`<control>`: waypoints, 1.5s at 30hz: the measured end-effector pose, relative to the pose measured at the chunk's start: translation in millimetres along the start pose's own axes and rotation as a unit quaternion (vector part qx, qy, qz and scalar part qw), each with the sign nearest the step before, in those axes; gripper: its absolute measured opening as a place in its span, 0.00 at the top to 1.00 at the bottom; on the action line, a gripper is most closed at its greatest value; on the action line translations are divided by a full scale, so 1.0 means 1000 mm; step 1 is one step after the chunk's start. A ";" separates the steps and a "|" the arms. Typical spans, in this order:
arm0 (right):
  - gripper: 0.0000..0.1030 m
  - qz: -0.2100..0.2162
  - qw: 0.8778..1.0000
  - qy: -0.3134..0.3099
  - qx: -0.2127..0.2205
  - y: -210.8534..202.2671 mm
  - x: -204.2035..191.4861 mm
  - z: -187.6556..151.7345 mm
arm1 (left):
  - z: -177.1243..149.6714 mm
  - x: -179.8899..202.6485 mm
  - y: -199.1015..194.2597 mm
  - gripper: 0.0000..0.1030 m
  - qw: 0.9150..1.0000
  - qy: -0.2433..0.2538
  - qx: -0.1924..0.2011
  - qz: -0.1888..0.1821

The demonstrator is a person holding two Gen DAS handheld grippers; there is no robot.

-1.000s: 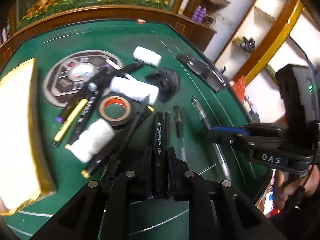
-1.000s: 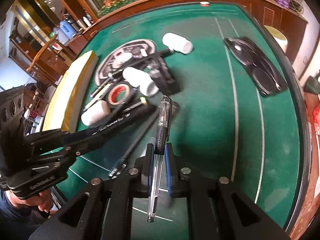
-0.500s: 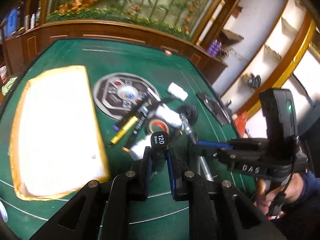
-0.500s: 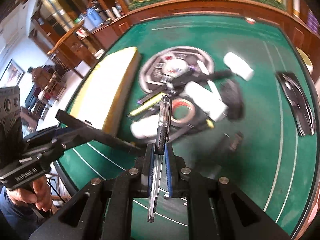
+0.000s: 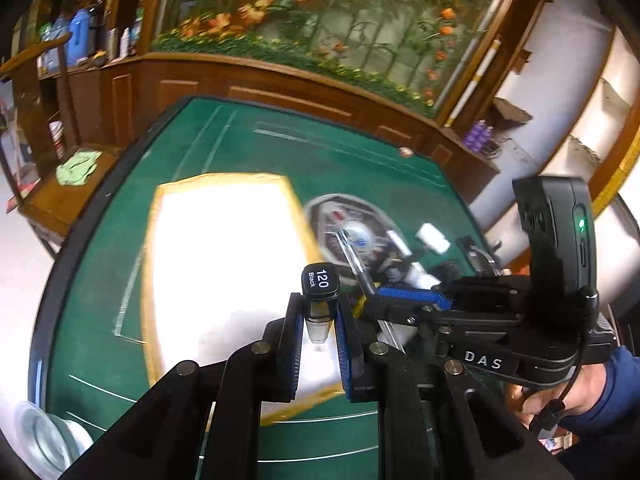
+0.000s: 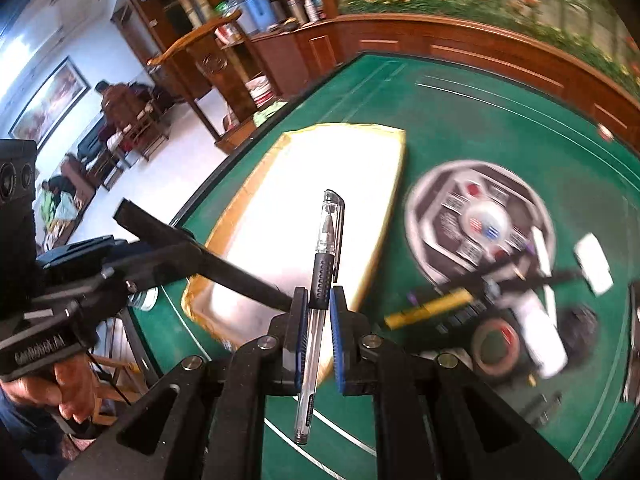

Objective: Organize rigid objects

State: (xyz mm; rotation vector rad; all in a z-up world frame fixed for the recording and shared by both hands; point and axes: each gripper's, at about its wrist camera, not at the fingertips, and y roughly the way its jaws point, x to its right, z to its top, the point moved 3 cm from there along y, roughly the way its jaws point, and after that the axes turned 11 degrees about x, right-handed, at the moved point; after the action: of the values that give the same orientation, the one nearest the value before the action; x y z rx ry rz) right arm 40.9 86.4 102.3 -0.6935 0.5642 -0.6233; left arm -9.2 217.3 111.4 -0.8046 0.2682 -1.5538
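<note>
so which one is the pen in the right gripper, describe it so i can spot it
Start at the green table with the white, gold-edged tray. Over the tray, the right gripper clamps a clear gel pen: see-through barrel, black ribbed grip, unlike the left gripper's black marker.

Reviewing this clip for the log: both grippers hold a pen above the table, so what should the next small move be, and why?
Probably lower both over the white tray and release there. The left gripper is shut on the black marker and the right gripper on the clear gel pen; the tray shows nothing in it, apart from the pile.
</note>
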 end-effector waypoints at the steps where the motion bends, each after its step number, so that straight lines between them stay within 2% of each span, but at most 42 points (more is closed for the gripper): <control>1: 0.90 -0.002 1.000 -0.004 -0.005 0.010 -0.003 0.004 | 0.000 -0.005 0.003 0.86 1.000 0.000 -0.004 0.002; 8: 0.90 -0.016 0.999 0.001 -0.043 0.085 -0.013 0.028 | 0.005 -0.056 0.050 0.86 0.999 -0.013 -0.038 0.034; 10: 0.90 -0.029 0.998 0.004 -0.048 0.103 -0.010 0.035 | 0.013 -0.069 0.063 0.85 0.998 -0.026 -0.035 0.035; 14: 0.90 -0.045 0.997 0.002 -0.056 0.128 -0.004 0.047 | 0.030 -0.083 0.090 0.83 0.998 -0.032 -0.046 0.038; 17: 0.90 -0.061 0.996 0.008 -0.064 0.147 0.006 0.058 | 0.039 -0.090 0.111 0.84 0.997 -0.024 -0.053 0.055; 19: 0.90 -0.064 0.995 0.026 -0.076 0.161 0.018 0.065 | 0.043 -0.097 0.124 0.84 0.996 -0.037 -0.060 0.054; 25: 0.90 -0.070 0.992 0.056 -0.090 0.182 0.036 0.075 | 0.044 -0.109 0.147 0.86 0.994 -0.066 -0.064 0.063; 31: 0.87 -0.067 0.991 0.073 -0.091 0.186 0.040 0.073 | 0.040 -0.102 0.138 0.84 0.994 -0.061 -0.057 0.076; 34: 0.86 -0.061 0.992 0.067 -0.083 0.175 0.037 0.072 | 0.040 -0.096 0.125 0.80 0.994 -0.056 -0.038 0.084; 35: 0.86 -0.058 0.993 0.064 -0.078 0.168 0.037 0.073 | 0.040 -0.093 0.119 0.75 0.994 -0.052 -0.031 0.088; 39: 0.86 -0.037 0.998 0.039 -0.034 0.120 0.021 0.070 | 0.040 -0.076 0.092 0.62 0.996 -0.030 0.001 0.079; 42: 0.86 -0.023 0.999 0.041 0.006 0.069 0.020 0.053 | 0.034 -0.053 0.075 0.62 0.998 -0.004 0.015 0.055; 45: 0.86 -0.036 0.996 0.065 0.040 0.015 0.035 0.020 | 0.024 -0.024 0.064 0.62 0.999 0.025 0.015 0.014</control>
State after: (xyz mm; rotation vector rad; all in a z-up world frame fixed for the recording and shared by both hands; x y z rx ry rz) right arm 82.9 80.3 95.2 -0.6037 0.6335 -0.7582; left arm 54.2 235.9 82.3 -0.7361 0.2906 -1.5488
